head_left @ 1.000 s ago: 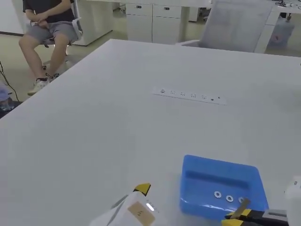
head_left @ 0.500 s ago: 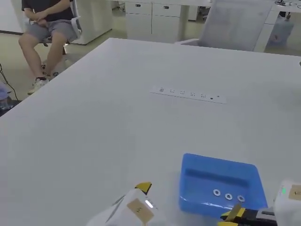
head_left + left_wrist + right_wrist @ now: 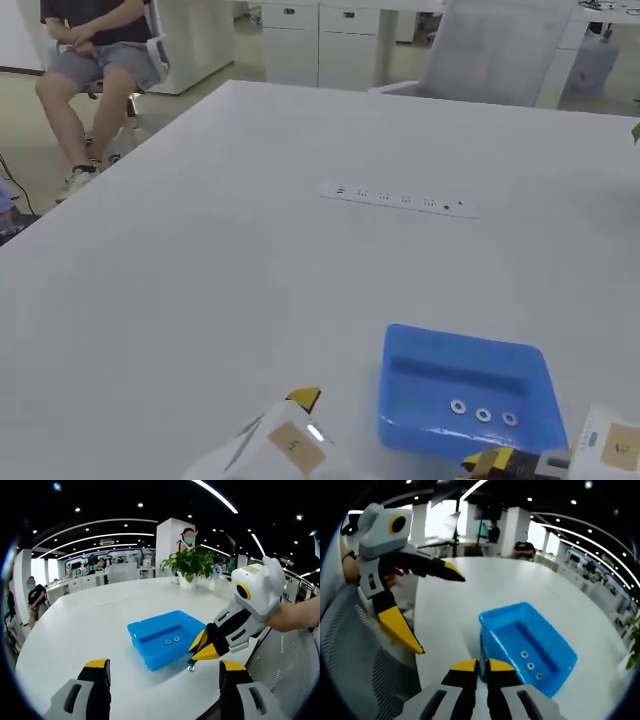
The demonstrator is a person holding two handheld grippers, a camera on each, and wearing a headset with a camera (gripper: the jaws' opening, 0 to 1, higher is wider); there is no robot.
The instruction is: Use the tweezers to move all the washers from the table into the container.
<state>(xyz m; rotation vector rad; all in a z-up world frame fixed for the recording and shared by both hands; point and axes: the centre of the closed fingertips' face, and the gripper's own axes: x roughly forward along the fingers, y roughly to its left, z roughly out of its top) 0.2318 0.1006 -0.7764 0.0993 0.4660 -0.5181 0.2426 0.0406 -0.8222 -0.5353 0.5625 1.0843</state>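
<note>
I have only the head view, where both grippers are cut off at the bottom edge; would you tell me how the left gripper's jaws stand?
Observer: The left gripper has its jaws wide open, nothing between them.
Operator: Thanks, and the right one?
Observer: The right gripper has its jaws closed together, pointing at the blue container.
Operator: Is anything at their tips?
Observer: A small metal piece shows just below them in the left gripper view; too small to identify.

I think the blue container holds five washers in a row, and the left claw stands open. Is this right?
Not quite. The blue container holds three washers, not five; the head view shows them lying in a row. The left claw does stand open.
</note>
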